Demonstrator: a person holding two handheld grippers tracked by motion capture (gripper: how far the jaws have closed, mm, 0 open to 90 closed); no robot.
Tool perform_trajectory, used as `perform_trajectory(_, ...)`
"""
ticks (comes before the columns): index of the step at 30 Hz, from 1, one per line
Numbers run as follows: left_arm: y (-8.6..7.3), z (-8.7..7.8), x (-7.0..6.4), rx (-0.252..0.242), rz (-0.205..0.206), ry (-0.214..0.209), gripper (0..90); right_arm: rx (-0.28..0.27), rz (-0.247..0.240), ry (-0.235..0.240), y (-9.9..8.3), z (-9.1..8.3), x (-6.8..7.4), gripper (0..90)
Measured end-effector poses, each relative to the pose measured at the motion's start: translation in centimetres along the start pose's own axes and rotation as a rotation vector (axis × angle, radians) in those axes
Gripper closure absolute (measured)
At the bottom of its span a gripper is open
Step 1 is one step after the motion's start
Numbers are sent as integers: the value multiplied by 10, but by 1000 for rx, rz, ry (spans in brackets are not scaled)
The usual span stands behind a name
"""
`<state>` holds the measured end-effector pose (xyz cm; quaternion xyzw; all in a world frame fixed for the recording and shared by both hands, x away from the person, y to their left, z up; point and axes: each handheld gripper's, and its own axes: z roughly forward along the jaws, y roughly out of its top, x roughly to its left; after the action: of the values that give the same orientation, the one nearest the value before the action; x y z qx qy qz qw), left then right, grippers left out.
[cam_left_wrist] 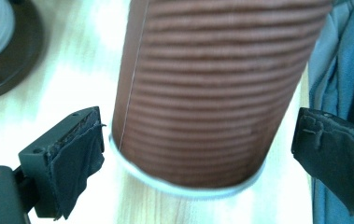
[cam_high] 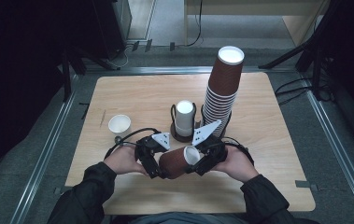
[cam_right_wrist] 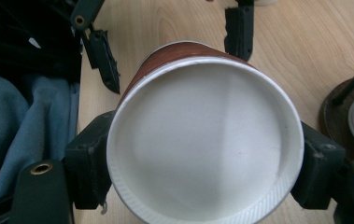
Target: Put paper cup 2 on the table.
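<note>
A brown ribbed paper cup point(cam_high: 177, 161) lies on its side between the two hands, near the person's edge of the worktop point(cam_high: 132, 95), its white mouth turned toward the right.

The right hand-held gripper point(cam_high: 201, 161) has its jaws closed on the cup's rim end. In the right gripper view the cup point(cam_right_wrist: 205, 140) faces the camera mouth-on, and a black jaw presses against the rim on either side.

The left hand-held gripper point(cam_high: 158, 168) is at the cup's base end. In the left gripper view its jaws stand wide, one on each side of the cup point(cam_left_wrist: 207, 93), with a gap of pale wood showing between each padded jaw and the cup wall, so it has hold of nothing (the left pad looks very close to the base ring, though the blur makes it hard to be sure it is clear of it).

Behind the cup, at the middle of the worktop, a dark round stand point(cam_high: 182, 136) carries a short stack of white cups point(cam_high: 184, 116). Just to its right rises a tall stack of brown cups point(cam_high: 222, 88), leaning a little. A small white cup point(cam_high: 119, 124) stands upright on its own to the left, well apart from the stands.
</note>
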<state>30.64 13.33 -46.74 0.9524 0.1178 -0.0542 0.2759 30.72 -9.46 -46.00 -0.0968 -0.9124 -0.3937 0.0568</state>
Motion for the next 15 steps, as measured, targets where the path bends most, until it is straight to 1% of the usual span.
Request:
perform_trajectory(1, -1, -2, 1, -8, 0, 2, 25, -2, 4, -5, -1, -1, 0, 227)
perform_trajectory(2, -3, -4, 1, -20, -6, 5, 21, -10, -5, -17, -1, -2, -1, 227)
perform_trajectory(3, -4, -6, 1, -36, -6, 12, 20, -6, 8, -13, -2, -4, -1, 227)
perform_trajectory(4, -6, -8, 1, -51, -3, 20, 20, -14, 9, -20, -3, -5, -2, 227)
perform_trajectory(6, -8, -11, 1, -79, -1, 16, 21, -26, 22, -27, -5, -8, -2, 227)
perform_trajectory(8, -10, -12, 1, -104, -5, 19, 20, -47, 25, -31, -7, -11, -3, 227)
perform_trajectory(10, -11, -13, 2, -122, -14, 14, 20, -58, 26, -41, -9, -13, -3, 227)
perform_trajectory(12, -14, -13, 3, -143, -30, -3, 19, -73, 28, -43, -10, -16, -2, 226)
perform_trajectory(14, -15, -13, 4, -163, -33, 7, 19, -87, 33, -43, -11, -18, -2, 227)
perform_trajectory(15, -16, -13, 4, -173, -37, 6, 19, -94, 34, -45, -12, -19, -2, 226)
